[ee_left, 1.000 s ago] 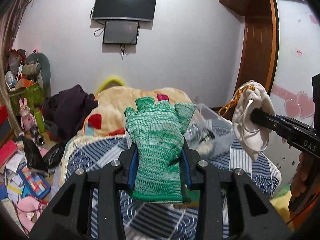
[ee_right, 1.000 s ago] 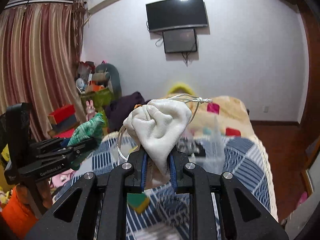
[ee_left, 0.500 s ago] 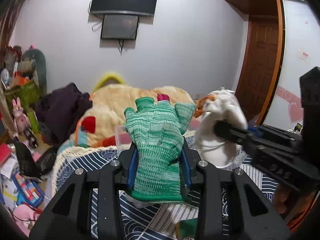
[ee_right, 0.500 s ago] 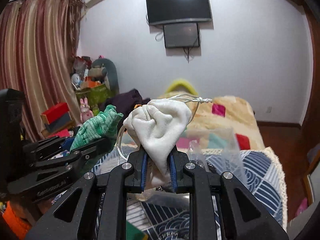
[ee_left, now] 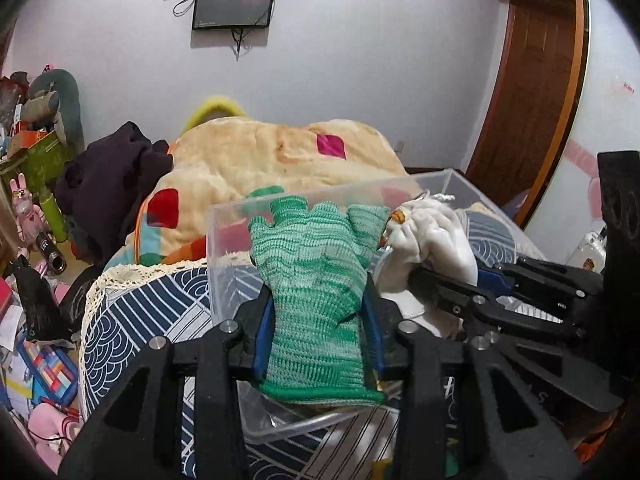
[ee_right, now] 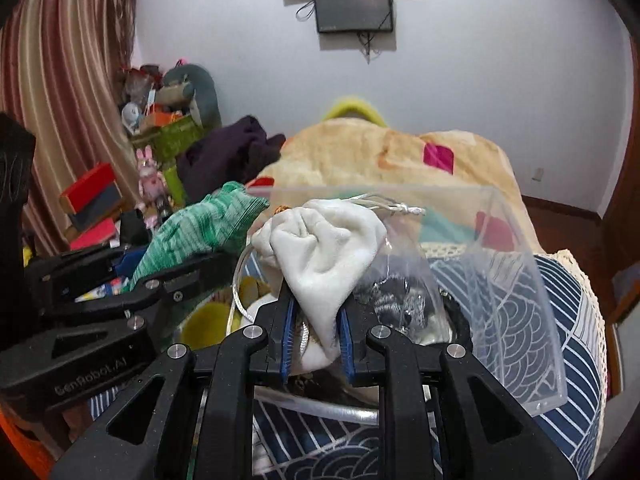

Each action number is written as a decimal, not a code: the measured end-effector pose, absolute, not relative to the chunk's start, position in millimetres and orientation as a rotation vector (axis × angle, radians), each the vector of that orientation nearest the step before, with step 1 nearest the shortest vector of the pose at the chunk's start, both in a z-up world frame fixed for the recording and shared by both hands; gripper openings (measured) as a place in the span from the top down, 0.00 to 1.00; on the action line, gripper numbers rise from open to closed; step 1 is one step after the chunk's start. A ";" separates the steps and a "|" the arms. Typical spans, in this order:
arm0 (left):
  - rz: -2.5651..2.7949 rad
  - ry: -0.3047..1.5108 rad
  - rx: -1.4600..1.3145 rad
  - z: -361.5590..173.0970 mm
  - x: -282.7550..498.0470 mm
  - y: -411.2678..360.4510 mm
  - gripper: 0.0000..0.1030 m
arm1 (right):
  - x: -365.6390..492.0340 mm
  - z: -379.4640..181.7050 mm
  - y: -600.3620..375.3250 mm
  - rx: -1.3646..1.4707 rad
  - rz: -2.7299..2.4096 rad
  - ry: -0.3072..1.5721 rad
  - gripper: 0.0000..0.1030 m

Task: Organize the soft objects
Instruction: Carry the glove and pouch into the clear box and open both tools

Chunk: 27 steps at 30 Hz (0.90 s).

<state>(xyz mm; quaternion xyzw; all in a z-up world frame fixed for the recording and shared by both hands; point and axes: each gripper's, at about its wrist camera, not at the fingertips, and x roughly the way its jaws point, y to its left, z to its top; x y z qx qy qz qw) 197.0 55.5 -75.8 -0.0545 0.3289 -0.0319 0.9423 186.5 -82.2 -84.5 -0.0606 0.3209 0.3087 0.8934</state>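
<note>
My left gripper (ee_left: 318,320) is shut on a green knitted glove (ee_left: 316,280) and holds it upright over the near part of a clear plastic bin (ee_left: 224,216). My right gripper (ee_right: 316,332) is shut on a white drawstring pouch (ee_right: 324,248) and holds it over the same bin (ee_right: 532,300). The two grippers are side by side; the pouch (ee_left: 432,240) shows just right of the glove, and the glove (ee_right: 200,228) shows left of the pouch. Dark and yellow items lie inside the bin (ee_right: 400,304).
The bin stands on a bed with a blue patterned cover (ee_left: 132,312). A beige blanket (ee_left: 260,152) and dark clothes (ee_left: 108,176) lie behind. Toys and boxes crowd the floor at the left (ee_left: 36,360). A wooden door (ee_left: 532,92) is at the right.
Both grippers have moved forward and down towards the bin, which now fills the foreground. The glove and the pouch have come close together over it. Both grips are unchanged.
</note>
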 end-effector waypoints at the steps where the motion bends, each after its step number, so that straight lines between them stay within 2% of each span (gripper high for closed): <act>1: -0.069 0.672 -0.111 -75.7 195.7 55.2 0.53 | 184.3 -83.9 -82.6 -0.136 0.645 0.664 0.78; 5: -0.072 0.663 -0.125 -73.3 191.4 57.3 0.42 | 183.1 -77.7 -87.1 -0.137 0.650 0.663 0.74; 8: -0.064 0.633 -0.126 -63.6 180.6 58.2 0.35 | 178.6 -70.8 -97.4 -0.114 0.641 0.650 0.58; 10: -0.047 0.594 -0.114 -54.2 169.4 57.1 0.28 | 171.2 -62.5 -108.6 -0.109 0.615 0.606 0.40; 14: -0.040 0.524 -0.102 -34.9 145.4 55.2 0.24 | 154.4 -42.5 -131.0 -0.085 0.602 0.536 0.32; 16: -0.043 0.504 -0.101 -27.7 133.7 54.7 0.24 | 144.1 -34.0 -140.7 -0.092 0.586 0.500 0.20; 19: -0.047 0.479 -0.083 -21.5 114.9 51.2 0.21 | 126.6 -26.7 -156.0 -0.097 0.575 0.443 0.16; 22: -0.045 0.463 -0.074 -22.5 97.9 46.3 0.09 | 114.5 -31.1 -165.6 -0.122 0.562 0.438 0.16; 27: -0.069 0.531 -0.071 -44.3 87.6 32.9 0.08 | 107.5 -57.6 -168.7 -0.173 0.557 0.518 0.16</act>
